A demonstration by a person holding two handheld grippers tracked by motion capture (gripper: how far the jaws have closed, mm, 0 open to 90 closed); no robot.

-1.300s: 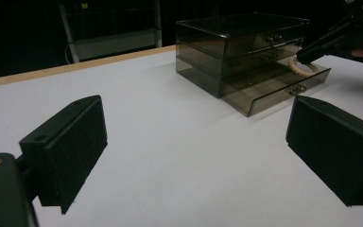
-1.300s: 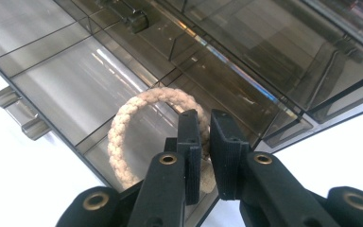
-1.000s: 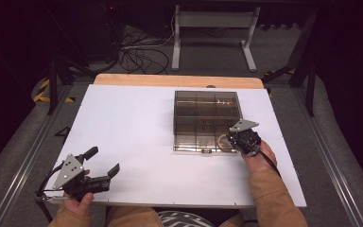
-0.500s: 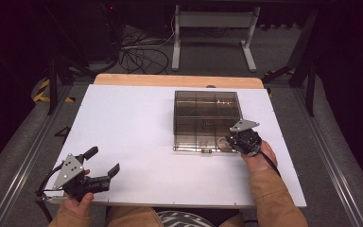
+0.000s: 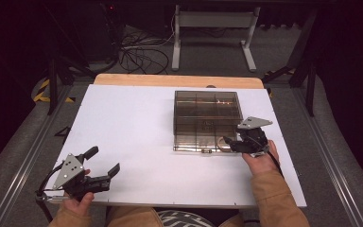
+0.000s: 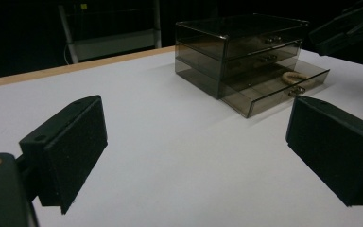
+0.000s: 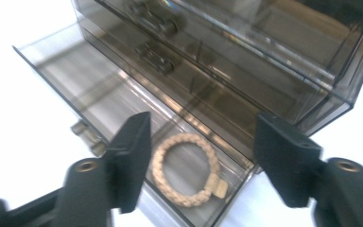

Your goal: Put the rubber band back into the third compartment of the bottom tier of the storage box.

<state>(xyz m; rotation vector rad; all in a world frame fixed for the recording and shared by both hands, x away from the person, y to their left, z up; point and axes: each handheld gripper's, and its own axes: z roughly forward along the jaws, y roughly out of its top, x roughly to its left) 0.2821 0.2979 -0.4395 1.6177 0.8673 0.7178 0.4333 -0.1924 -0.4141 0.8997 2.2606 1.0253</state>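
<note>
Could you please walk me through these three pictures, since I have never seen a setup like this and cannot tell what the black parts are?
A person sits at a white table, holding a hand-operated gripper in each hand. The high view looks down from above. The other two pictures come from cameras riding on each gripper, so the black blocks are its own jaws. The left gripper hangs open near the table's front edge, holding nothing. The right gripper is open over a smoky clear drawer box, whose bottom drawer is pulled out. A braided cream bracelet lies in that drawer, not gripped.
</note>
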